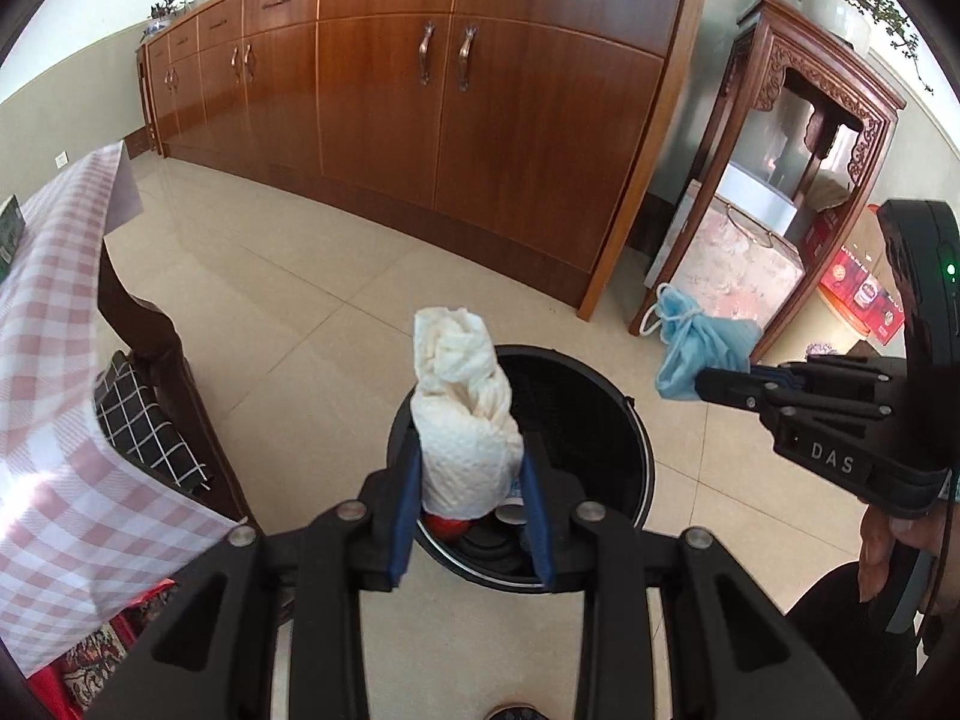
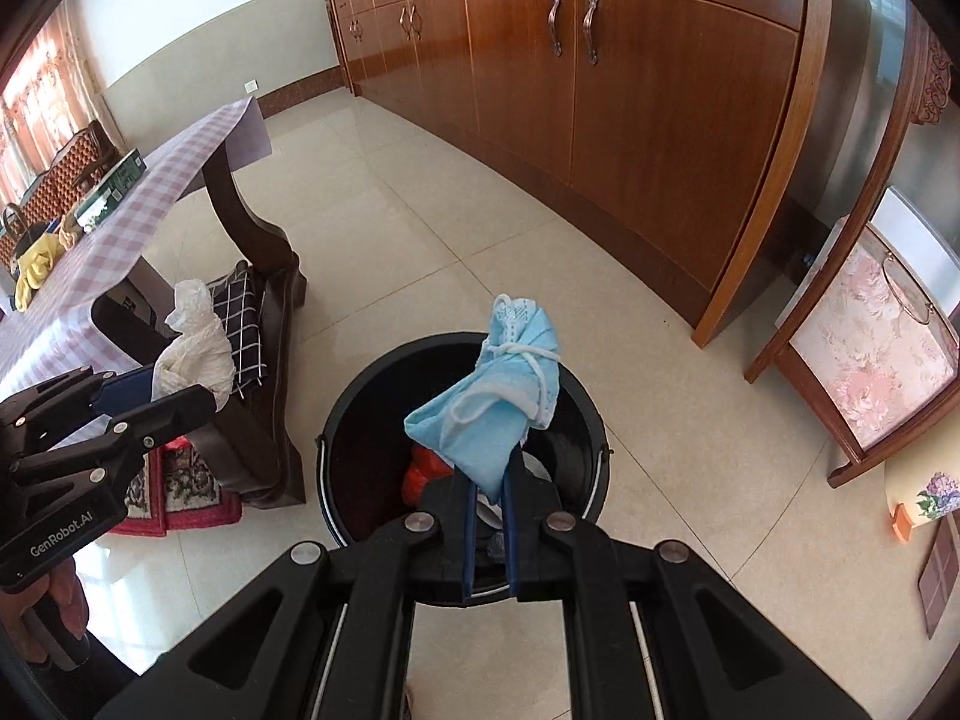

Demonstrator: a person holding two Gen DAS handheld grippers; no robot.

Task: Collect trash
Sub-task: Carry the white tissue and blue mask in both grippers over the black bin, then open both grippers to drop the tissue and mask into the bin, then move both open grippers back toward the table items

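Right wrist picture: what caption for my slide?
Right gripper holds a blue face mask above the black trash bin.

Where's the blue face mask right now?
The blue face mask is pinched in the right gripper, held over the open black bin, with the left gripper's white paper wad beside it.

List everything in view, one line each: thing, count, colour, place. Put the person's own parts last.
paper towel wad: one, white, in the left gripper above the bin
face mask: one, light blue, tied with its cord, in the right gripper above the bin
trash bin: one, black, on the floor, red trash inside
sideboard: one, brown wood, along the wall
table: one, pink checked cloth, left
carved stand: one, dark wood, right of the sideboard
left gripper: one, black with blue pads
right gripper: one, black with blue pads
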